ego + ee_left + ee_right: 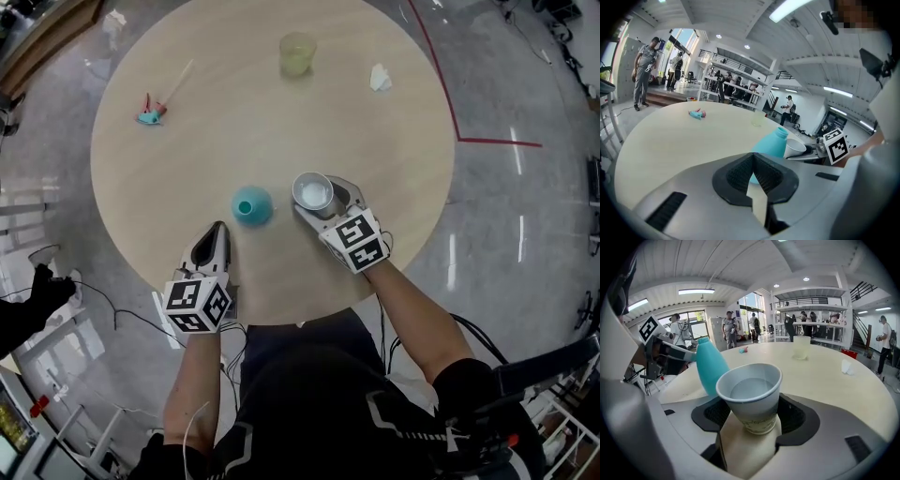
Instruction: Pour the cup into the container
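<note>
A white paper cup (313, 192) with clear liquid in it sits upright between the jaws of my right gripper (325, 201), which is shut on its lower half. In the right gripper view the cup (752, 392) fills the gap of that gripper (757, 416). Just left of it a teal narrow-necked container (252, 205) stands on the round table (394, 159); it shows as container (708, 366) and container (771, 143). My left gripper (217, 232) is shut with nothing in it, near the front edge, a little short of the container. In its own view the left gripper (752, 158) points at the container and cup (794, 148).
A pale yellow translucent cup (297, 53) stands at the far side, a crumpled tissue (380, 78) to its right. A small teal and red object with a stick (150, 114) lies far left. Red floor tape (497, 142) runs past the table. People stand in the background.
</note>
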Motion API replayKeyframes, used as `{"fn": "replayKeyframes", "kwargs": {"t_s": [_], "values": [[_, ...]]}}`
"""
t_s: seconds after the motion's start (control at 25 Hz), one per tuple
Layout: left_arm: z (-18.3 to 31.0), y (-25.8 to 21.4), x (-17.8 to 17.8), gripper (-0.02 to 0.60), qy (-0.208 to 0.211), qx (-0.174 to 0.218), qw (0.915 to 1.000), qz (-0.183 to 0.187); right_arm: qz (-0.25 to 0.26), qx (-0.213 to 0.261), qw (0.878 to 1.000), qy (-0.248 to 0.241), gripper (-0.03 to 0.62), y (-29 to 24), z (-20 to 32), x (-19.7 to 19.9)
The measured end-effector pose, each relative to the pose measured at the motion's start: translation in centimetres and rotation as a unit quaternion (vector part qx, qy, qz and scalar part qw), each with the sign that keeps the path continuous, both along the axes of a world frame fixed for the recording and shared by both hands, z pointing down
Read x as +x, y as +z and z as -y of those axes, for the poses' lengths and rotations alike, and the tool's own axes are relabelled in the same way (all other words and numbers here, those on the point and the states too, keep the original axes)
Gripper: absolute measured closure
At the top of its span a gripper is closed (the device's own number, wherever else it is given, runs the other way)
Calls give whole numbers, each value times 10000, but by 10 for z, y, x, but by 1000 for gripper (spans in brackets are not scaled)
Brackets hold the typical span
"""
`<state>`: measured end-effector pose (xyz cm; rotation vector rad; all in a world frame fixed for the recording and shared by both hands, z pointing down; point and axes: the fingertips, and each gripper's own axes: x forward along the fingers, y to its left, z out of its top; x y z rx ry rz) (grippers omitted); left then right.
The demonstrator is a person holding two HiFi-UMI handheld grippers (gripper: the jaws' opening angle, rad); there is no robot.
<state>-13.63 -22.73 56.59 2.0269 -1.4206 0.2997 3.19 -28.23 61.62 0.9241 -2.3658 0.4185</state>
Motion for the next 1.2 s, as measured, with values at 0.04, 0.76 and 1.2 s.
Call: {"fn": "replayKeyframes", "kwargs": {"t_s": [0.04,0.76,1.2], "values": [[-1,0,2,580,31,2,10000,15,53,16,10000,4,278,1,1,0],[-16,-52,-5,580,37,428,9989,185,158,30,9994,311,263,-27,-12,21],[-6,-140,-2,581,-56,1346,9909,18,904,840,9919,294,487,-139,-1,1]]}}
